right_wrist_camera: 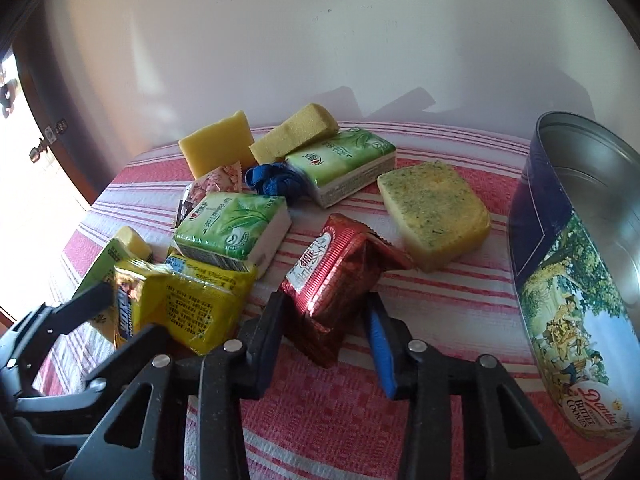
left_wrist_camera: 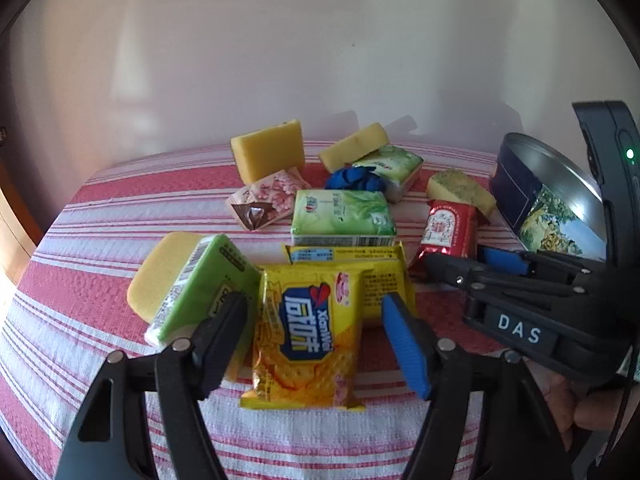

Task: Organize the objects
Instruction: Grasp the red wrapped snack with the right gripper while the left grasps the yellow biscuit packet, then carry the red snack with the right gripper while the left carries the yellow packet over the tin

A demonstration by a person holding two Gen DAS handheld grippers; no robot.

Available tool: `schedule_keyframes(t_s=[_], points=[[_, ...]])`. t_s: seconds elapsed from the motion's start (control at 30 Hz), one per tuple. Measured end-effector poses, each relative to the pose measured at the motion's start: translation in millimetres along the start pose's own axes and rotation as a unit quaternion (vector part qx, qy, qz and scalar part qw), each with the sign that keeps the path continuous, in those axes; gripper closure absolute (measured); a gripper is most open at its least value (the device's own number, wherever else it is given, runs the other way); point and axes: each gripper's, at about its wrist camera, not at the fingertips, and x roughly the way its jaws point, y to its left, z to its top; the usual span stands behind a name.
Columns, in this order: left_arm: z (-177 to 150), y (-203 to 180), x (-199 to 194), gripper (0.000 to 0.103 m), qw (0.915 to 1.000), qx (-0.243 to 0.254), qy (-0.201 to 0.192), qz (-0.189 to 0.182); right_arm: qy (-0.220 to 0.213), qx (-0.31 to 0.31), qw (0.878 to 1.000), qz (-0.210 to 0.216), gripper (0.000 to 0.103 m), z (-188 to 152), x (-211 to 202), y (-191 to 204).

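A yellow biscuit packet (left_wrist_camera: 308, 336) lies flat on the striped cloth between the fingers of my left gripper (left_wrist_camera: 316, 336). A sliver of gap shows beside its blue pad (left_wrist_camera: 404, 352), so the jaws stand open around it. A red foil snack packet (right_wrist_camera: 332, 272) sits between the fingers of my right gripper (right_wrist_camera: 326, 320), and both pads press its sides. In the left wrist view the right gripper (left_wrist_camera: 460, 258) reaches in from the right toward the same red packet (left_wrist_camera: 448, 232). A second yellow packet (right_wrist_camera: 208, 300) lies just behind the first.
Green tissue packs (right_wrist_camera: 232, 228), yellow sponges (right_wrist_camera: 218, 144), a speckled sponge (right_wrist_camera: 436, 212), a blue cloth wad (right_wrist_camera: 276, 182) and a pink snack bag (left_wrist_camera: 268, 196) crowd the cloth. An open blue cookie tin (right_wrist_camera: 568, 264) stands at right. A white wall is behind.
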Motion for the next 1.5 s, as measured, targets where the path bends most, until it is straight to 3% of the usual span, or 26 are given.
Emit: schedule_keyframes(t_s=[0.07, 0.17, 0.23, 0.33, 0.53, 0.63, 0.8, 1.03, 1.5], points=[[-1.3, 2.7, 5.3, 0.052, 0.9999, -0.006, 0.012, -0.008, -0.004, -0.003, 1.000, -0.002, 0.061, -2.1, -4.1, -0.4], [-4.1, 13.5, 3.7, 0.052, 0.9991, -0.030, 0.012, -0.029, -0.021, -0.009, 1.000, 0.000, 0.062, -3.5, -12.7, -0.7], [-5.5, 14.4, 1.9, 0.052, 0.9991, -0.030, 0.012, -0.028, -0.032, -0.021, 0.999, -0.005, 0.071, -4.0, -17.4, 0.4], [-4.3, 14.6, -0.6, 0.053, 0.9994, -0.029, 0.006, -0.019, -0.046, -0.025, 0.999, -0.007, 0.072, -3.0, -20.8, -0.8], [4.2, 22.4, -27.3, 0.053, 0.9961, -0.048, -0.072, -0.012, -0.057, -0.010, 0.998, 0.032, 0.073, 0.1, -28.8, -12.0], [7.3, 25.8, -31.5, 0.053, 0.9940, -0.059, -0.091, -0.018, -0.082, -0.006, 0.995, 0.055, 0.073, 0.3, -46.1, -15.4], [9.6, 21.7, -34.2, 0.053, 0.9919, -0.073, -0.101, -0.024, -0.135, -0.014, 0.990, 0.034, 0.073, -1.8, -77.4, -23.6], [23.0, -14.3, -44.9, 0.053, 0.9895, -0.071, -0.120, -0.040, -0.196, -0.006, 0.981, -0.010, 0.073, -3.7, -122.0, -59.6], [73.5, -154.4, -34.8, 0.053, 0.9853, -0.004, -0.138, -0.101, -0.211, 0.037, 0.973, -0.092, 0.073, -8.3, -152.8, -176.4]])
